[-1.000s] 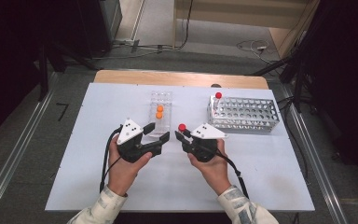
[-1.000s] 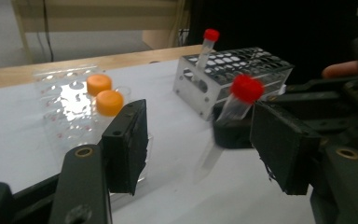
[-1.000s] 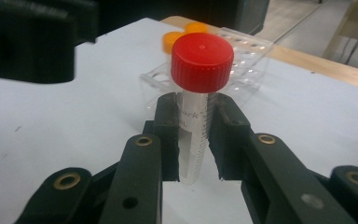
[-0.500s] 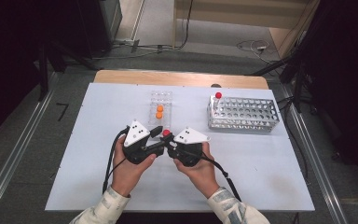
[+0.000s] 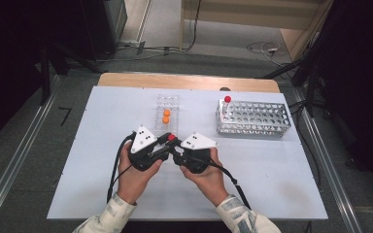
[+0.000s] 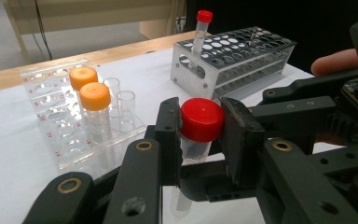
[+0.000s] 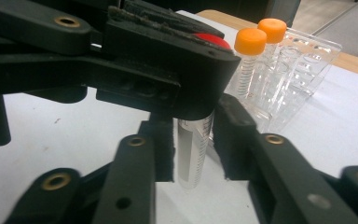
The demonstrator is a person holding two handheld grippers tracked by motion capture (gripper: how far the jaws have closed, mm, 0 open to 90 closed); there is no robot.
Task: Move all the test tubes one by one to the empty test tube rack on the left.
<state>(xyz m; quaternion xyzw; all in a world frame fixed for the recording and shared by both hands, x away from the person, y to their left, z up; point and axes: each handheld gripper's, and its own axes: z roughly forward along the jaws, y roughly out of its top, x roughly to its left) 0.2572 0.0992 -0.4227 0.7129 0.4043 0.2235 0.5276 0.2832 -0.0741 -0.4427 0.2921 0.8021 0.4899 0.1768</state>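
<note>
Red-capped tube (image 6: 200, 122) stands upright above the bench (image 5: 272, 170), cap clamped in the left tongs (image 6: 200, 135), body seemingly gripped by the right tongs (image 7: 193, 140). Twisting could loosen the cap, dropping the tube.

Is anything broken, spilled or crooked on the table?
Nothing stands out. The red-capped tube is upright between both grippers, the left gripper at its cap and the right gripper on its body. The clear rack and metal rack sit straight, and nothing is spilled.
</note>
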